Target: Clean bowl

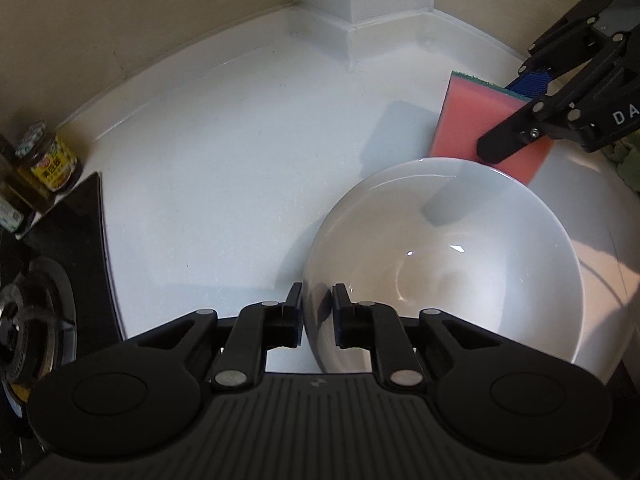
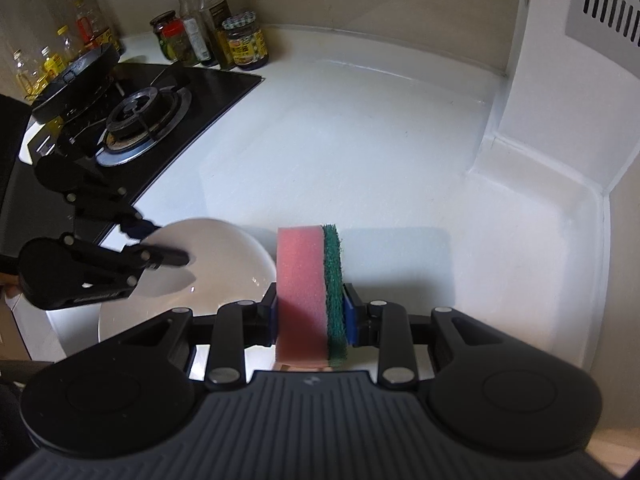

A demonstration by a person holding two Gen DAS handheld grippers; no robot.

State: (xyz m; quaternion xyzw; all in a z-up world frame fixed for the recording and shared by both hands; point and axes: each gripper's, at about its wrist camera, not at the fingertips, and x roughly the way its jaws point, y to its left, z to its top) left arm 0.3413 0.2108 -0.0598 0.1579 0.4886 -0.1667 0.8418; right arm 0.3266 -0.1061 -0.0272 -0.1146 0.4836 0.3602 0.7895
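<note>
A round, glossy white ceramic bowl (image 1: 444, 264) is seen at the lower right of the left wrist view, resting on a white countertop (image 1: 240, 152). Its near rim is straddled by the black left gripper (image 1: 317, 308) — one finger lies outside the wall, the other inside, and the blue pads appear pressed against the rim, so the bowl is taken as clamped. In the right wrist view the same bowl (image 2: 216, 256) is placed at the lower left of the frame, with the left gripper (image 2: 160, 240) reaching over it from the left edge.

A rectangular pink sponge with a dark green scouring layer (image 2: 310, 292) is held upright at the centre of the right wrist view, squeezed between the blue pads of the black right gripper (image 2: 310, 316); the pink foam faces left and the green layer right. In the left wrist view the sponge (image 1: 472, 128) is seen at the upper right, just beyond the far rim of the bowl, with the right gripper (image 1: 532, 100) closed on it (whether the sponge touches the rim cannot be told).

A black glass gas hob with a round burner (image 2: 144, 116) occupies the upper left of the right wrist view — a dark pan (image 2: 80, 76) sits on it. Behind it, a cluster of glass jars and bottles (image 2: 212, 36) is lined up against the beige wall.
</note>
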